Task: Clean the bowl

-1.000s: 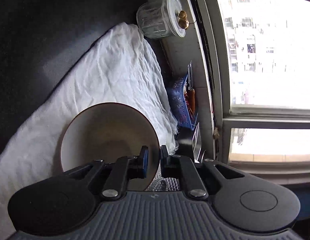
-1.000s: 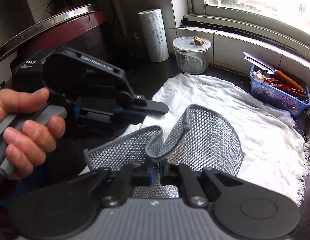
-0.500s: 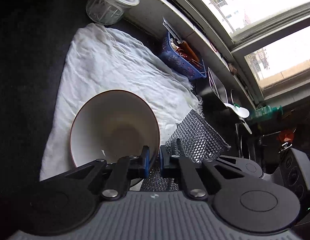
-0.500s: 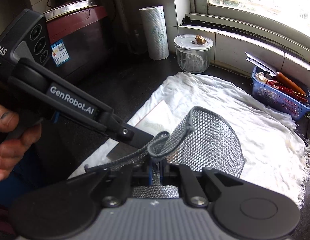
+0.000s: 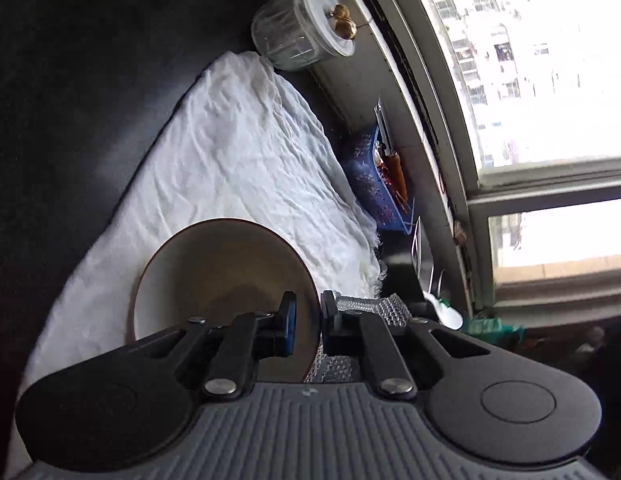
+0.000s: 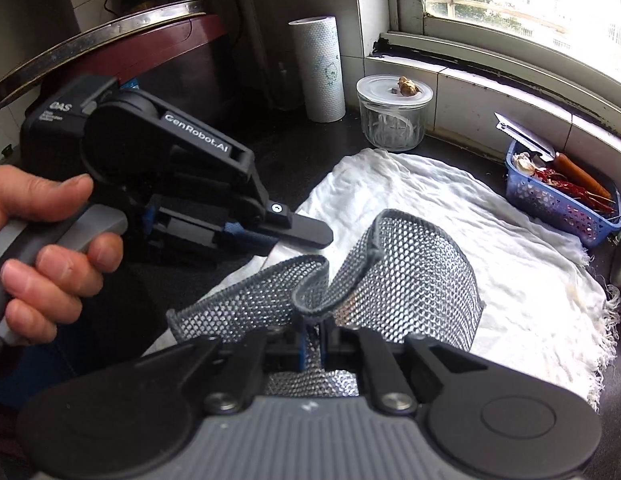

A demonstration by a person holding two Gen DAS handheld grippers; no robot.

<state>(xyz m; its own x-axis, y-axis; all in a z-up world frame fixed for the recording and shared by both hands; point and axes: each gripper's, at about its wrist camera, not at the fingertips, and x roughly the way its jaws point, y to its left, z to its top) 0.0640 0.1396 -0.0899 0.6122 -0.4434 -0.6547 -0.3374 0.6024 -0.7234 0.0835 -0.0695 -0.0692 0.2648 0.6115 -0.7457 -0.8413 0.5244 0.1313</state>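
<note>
Bowl (image 5: 214,272) rim sits between the jaws of the left hand-held gripper (image 5: 308,312), which are easing open around it, pads not visibly pressing; the bowl is tipped on edge over the white cloth (image 5: 238,152). Beside the bowl, the right hand-held gripper (image 6: 310,344) is clamped tight on a folded steel mesh scrubber (image 6: 390,280), poised just short of the bowl. Beyond the cloth's far edge stand a glass jar (image 6: 392,116) and a blue basket (image 6: 562,196) on the dark desk (image 5: 70,80). Judging by this, scrubbing is either barely begun or paused: the bowl's inside looks fairly clean, though shadow hides much.
</note>
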